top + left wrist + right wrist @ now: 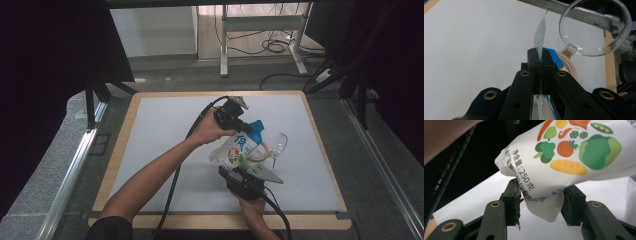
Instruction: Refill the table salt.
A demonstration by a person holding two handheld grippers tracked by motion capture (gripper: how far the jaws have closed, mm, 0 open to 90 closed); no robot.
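Two grippers are working on one printed pouch (236, 150) near the centre of the high view, over the pale mat of the table (160, 125). I am seeing the left gripper (248, 126) just above the middle of that frame, reaching in from the left with its jaws pressed fully together on the blue top edge of the pouch. In the left gripper view, the left gripper (541, 65) is standing at the centre with no gap between its jaws, and the thin white and blue edge of the pouch (541, 37) is rising upright out of the clamp toward the top of the frame. I am seeing the right gripper (239, 172) below the pouch in the high view, entering from the bottom edge. In the right gripper view, the right gripper (541, 203) is sitting at the bottom centre with its jaws partly apart, and the lower corner of the pouch (564, 157) is hanging between them; the left pad is touching the crumpled film, while I cannot tell whether the right pad is pressing on it. A clear plastic cup (596, 26) is occupying the upper right of the left gripper view, tilted with its mouth toward the camera, just beside the pouch. A tan ring (571, 67) is lying beneath the cup.
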